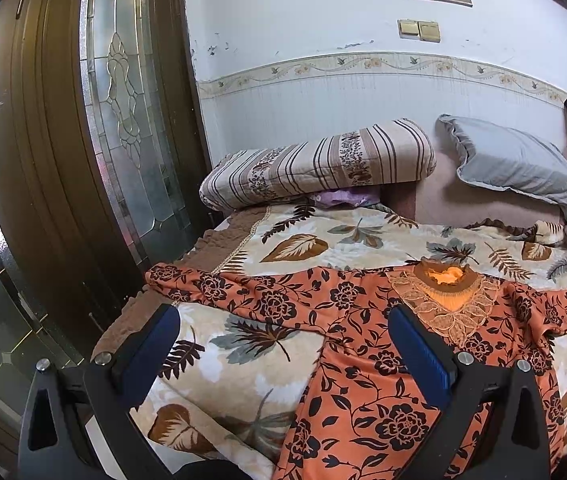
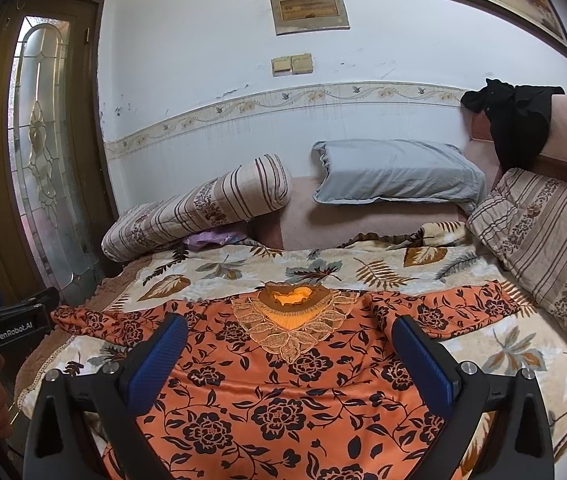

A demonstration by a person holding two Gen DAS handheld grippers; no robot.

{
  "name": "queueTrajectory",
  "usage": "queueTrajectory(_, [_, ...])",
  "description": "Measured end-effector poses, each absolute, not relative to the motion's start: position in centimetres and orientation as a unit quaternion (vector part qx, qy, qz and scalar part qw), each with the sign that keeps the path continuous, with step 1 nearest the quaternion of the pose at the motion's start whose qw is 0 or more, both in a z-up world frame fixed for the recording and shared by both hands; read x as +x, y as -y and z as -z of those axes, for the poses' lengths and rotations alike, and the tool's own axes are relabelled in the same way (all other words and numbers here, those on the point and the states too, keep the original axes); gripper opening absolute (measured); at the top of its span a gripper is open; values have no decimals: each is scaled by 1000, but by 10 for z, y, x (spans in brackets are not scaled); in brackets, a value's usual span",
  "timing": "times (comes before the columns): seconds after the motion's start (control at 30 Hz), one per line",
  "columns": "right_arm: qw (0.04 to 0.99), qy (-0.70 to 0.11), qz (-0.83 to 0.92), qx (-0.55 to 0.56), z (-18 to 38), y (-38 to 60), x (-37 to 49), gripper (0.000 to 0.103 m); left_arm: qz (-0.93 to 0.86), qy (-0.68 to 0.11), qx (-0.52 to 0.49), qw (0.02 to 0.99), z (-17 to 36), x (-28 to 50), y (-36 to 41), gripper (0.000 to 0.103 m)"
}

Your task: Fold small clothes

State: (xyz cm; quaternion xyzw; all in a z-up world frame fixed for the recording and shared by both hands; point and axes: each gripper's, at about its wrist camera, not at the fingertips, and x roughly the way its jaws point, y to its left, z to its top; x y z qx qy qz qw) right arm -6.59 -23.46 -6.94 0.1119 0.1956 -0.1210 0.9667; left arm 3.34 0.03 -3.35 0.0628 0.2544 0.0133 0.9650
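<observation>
Right wrist view: an orange floral blouse (image 2: 283, 392) with lace collar lies flat, sleeves spread, on the bed's leaf-print blanket (image 2: 383, 266). Right tongs (image 2: 289, 354) and left tongs (image 1: 283, 344) gape, holding nothing.

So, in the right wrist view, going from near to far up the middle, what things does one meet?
Orange floral top → its lace collar → leaf-print blanket → grey pillow → wall switches → small framed picture.

Both wrist views look low across the bed (image 1: 303, 248), sharing the blouse (image 2: 283, 392).
</observation>
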Motion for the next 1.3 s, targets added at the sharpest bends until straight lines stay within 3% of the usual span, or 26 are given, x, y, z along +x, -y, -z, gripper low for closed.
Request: queueTrajectory(1.3, [948, -246, 159, 126, 87, 246, -48, 103, 11, -266, 71, 961, 45, 39, 15, 103])
